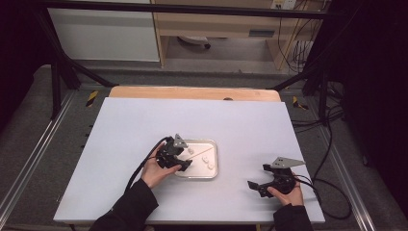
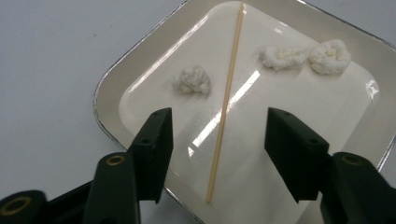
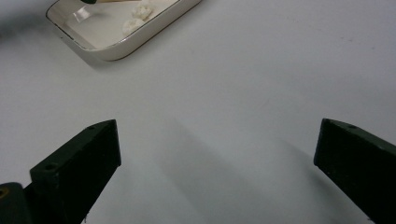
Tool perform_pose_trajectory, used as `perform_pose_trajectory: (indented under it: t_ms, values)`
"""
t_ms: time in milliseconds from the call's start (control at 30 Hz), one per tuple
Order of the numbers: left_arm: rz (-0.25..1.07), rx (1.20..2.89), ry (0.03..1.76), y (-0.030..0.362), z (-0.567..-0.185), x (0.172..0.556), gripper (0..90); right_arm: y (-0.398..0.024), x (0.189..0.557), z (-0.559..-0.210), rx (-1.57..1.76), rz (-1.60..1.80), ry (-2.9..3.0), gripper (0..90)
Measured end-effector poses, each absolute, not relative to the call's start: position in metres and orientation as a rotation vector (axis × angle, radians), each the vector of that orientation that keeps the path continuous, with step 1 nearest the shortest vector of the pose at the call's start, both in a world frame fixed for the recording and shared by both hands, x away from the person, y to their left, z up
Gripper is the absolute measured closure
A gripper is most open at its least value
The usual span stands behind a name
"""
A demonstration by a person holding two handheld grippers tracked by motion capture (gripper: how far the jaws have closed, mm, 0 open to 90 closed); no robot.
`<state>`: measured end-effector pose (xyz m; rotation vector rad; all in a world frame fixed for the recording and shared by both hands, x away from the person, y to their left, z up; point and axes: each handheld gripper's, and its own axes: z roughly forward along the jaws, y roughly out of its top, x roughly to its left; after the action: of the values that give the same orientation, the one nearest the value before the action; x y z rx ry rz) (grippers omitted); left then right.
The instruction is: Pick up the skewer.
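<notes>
A shallow cream tray [image 2: 106,88] with a metal rim lies on the white table. In it are a thin wooden skewer [image 2: 227,100] and three white fluffy lumps: one [image 2: 191,80] left of the stick and two [image 2: 303,56] touching each other to its right. My left gripper [image 2: 218,122] hangs low over the tray's near corner, open, its jaws standing on either side of the skewer's lower half without touching it. In the high view the left gripper [image 1: 183,163] is at the tray's left side. My right gripper [image 1: 256,175] is open over bare table to the tray's right.
The tray [image 3: 116,49] lies far off at the top left of the right gripper view, with white tabletop between it and the right gripper [image 3: 217,135]. A wooden strip [image 1: 192,93] borders the table's far edge. Black frame legs and cables stand around the table.
</notes>
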<state>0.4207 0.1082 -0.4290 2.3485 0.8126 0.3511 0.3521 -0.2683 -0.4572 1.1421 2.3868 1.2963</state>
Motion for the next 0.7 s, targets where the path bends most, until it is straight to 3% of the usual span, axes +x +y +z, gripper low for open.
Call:
perform_pose_trajectory:
  t_ms: [333, 700]
  values:
    - [0.313, 2.363, 0.820, 0.1110, -0.4326, 0.4256, 68.0, -0.2681, 0.3522, -0.4573, 1.138, 1.294, 2.391, 1.2]
    - [0.300, 2.368, 0.805, 0.1101, -0.4356, 0.4266, 80.7, -0.2682, 0.3522, -0.4572, 1.138, 1.294, 2.394, 1.2]
